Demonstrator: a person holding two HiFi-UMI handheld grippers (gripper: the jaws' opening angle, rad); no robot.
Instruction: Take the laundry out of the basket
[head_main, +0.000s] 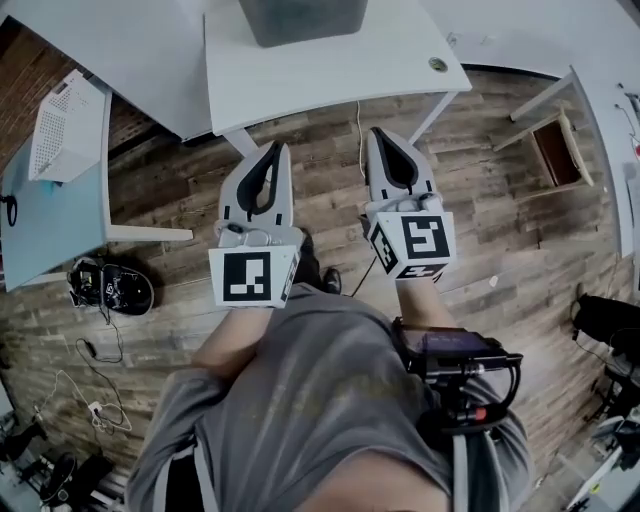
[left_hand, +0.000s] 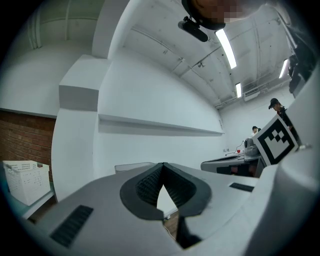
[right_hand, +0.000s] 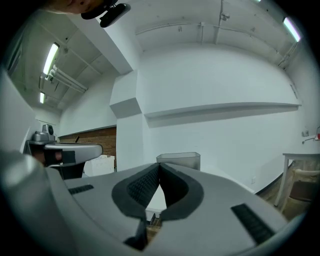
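Left gripper (head_main: 270, 158) and right gripper (head_main: 386, 145) sat mid-frame, both shut on nothing. The grey basket (head_main: 300, 20) stood top centre on the white table (head_main: 330, 85), laundry unseen. Likely best: close in, then open the jaws above the rim.

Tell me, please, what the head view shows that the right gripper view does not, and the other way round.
Only the head view shows the person's grey shirt and the black gear lying on the floor at the left. Only the right gripper view shows the ceiling light strips. Both show the grey bin on the white table, ahead of the right gripper, whose jaws are shut with nothing between them.
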